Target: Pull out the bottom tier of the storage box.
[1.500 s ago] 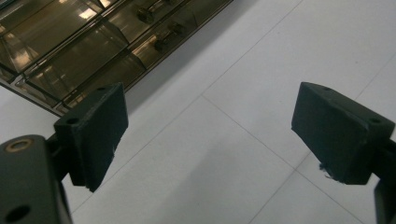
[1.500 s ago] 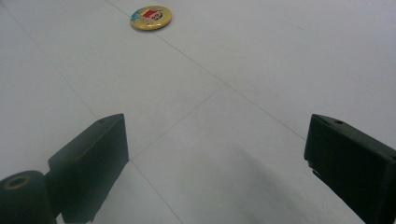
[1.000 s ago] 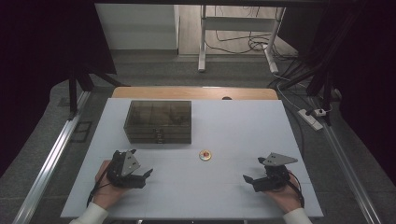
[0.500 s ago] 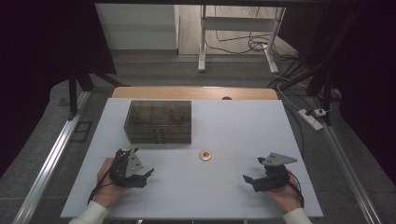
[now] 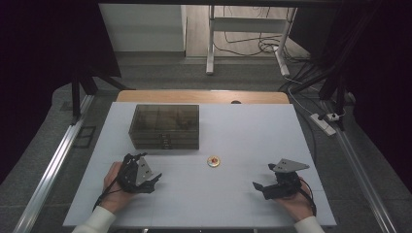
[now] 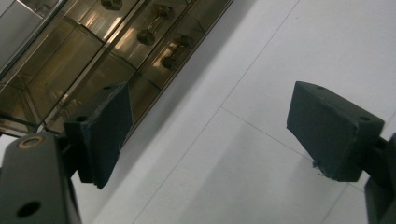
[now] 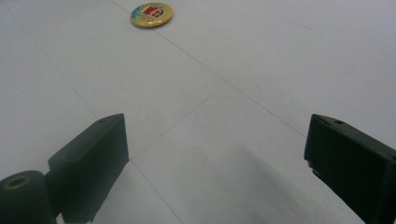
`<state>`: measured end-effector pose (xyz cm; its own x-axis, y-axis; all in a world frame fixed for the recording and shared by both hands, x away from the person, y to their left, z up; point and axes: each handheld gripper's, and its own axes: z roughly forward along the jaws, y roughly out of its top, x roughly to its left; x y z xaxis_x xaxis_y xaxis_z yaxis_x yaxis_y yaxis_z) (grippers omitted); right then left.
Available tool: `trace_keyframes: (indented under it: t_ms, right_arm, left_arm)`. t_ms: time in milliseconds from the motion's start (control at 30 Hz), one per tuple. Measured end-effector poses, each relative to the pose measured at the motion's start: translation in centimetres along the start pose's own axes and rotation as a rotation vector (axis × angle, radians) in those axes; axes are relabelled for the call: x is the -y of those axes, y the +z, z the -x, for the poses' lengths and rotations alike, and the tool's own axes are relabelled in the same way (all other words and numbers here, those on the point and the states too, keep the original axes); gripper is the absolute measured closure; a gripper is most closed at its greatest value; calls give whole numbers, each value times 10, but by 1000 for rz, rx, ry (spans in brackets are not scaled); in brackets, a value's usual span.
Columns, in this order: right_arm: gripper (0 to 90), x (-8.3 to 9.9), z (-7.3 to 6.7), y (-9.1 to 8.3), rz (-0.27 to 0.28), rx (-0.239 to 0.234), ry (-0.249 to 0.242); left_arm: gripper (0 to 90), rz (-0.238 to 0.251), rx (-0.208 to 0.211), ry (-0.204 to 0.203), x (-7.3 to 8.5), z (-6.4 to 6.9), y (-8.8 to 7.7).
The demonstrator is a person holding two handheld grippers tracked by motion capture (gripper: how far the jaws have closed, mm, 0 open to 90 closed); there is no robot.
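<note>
On the counter (image 5: 243, 131), just in front of the box (image 5: 165, 125) and off its right corner, lies the badge (image 5: 213, 161), flat and untouched. The left gripper (image 5: 154, 180) rests nearer the person than the box, fingers (image 6: 105, 133) spread wide with nothing between them; its view looks up at the box's drawer knobs. The right gripper (image 5: 257, 187) sits well to the right of the box, fingers (image 7: 88, 163) likewise apart and empty, aimed at the badge (image 7: 151, 14). This looks like the start: the reach is not yet made. Next, the right gripper likely has to cross to the badge and pinch its thin edge. The badge shows a small cartoon picture; no writing can be read
</note>
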<state>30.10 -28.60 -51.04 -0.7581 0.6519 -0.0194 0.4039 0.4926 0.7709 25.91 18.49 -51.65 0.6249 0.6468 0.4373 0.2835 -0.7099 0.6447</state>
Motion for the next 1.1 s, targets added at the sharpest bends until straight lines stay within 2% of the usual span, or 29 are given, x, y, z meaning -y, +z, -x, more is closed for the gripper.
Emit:
trace_keyframes:
  t_ms: [533,1100]
  right_arm:
    - [65,0,0,0,1,-1,0]
    - [65,0,0,0,7,1,4]
  left_arm:
    - [171,-8,-55,86,-3,4,8]
    - [198,-11,-100,142,-5,5,16]
